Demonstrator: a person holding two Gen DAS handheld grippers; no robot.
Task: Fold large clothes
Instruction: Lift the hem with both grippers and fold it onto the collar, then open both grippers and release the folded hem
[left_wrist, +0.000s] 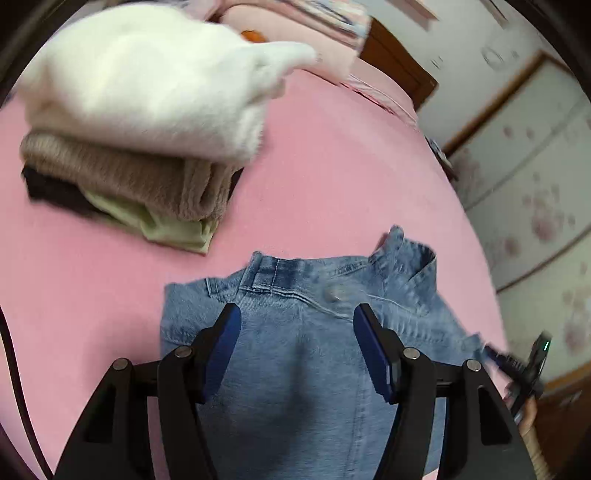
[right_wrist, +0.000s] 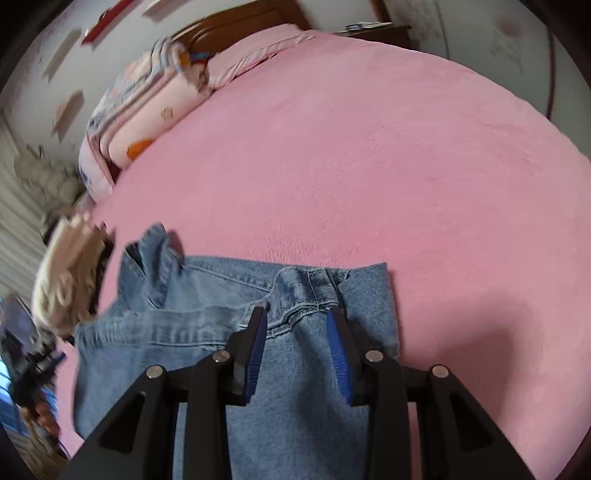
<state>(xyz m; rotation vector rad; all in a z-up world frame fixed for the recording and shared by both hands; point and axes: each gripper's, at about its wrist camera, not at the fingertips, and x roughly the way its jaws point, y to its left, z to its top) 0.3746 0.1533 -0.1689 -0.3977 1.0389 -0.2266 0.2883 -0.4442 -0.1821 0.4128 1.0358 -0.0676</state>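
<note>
From the left wrist, faded denim jeans (left_wrist: 295, 354) lie on the fuzzy pink bed (left_wrist: 332, 177), waistband pointing away; the left gripper (left_wrist: 297, 314) hangs spread above them. From the right wrist, the right gripper (right_wrist: 297, 314) is parted, holding nothing, over the seamed waistband.

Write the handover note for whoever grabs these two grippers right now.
Left gripper: open, empty, over the jeans.
Right gripper: open, empty, over the jeans' waistband.
Jeans lie on the pink bed, waistband end away from you, one corner of it rumpled.
Done: a stack of folded clothes, white sweater on top, sits to the left.
Left: fold the jeans; adding them to the stack looks like the next step.
</note>
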